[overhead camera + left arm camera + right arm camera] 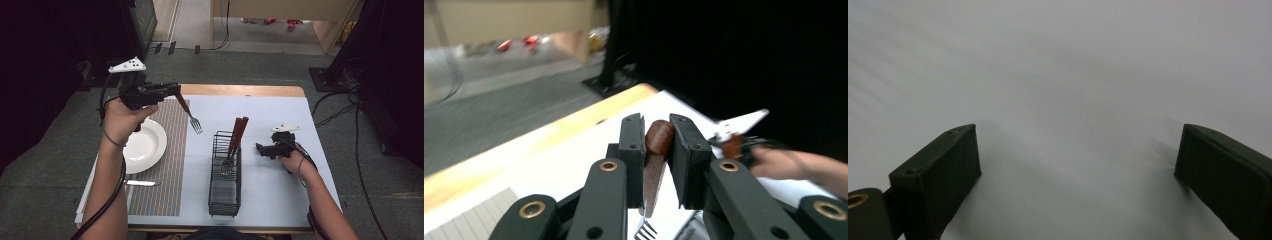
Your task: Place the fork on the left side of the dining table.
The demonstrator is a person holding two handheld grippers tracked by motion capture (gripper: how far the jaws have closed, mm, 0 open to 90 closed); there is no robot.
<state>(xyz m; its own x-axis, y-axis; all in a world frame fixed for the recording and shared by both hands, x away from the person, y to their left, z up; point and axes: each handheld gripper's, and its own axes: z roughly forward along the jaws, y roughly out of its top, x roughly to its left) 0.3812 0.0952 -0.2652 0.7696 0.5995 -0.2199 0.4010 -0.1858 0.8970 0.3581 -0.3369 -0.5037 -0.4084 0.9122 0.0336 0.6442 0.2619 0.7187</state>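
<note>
Above the placemat [167,150], the fork [189,113] slants tines-down in the left claw [175,91]

The left hand-held gripper [172,91] holds a brown-handled metal fork [189,113] above the striped placemat [167,165], near the counter's [280,190] far edge.

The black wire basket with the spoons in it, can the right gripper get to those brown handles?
Probably yes. The right gripper sits open and empty just beside the wire basket, and the brown handles stick up above its rim with nothing between.
</note>
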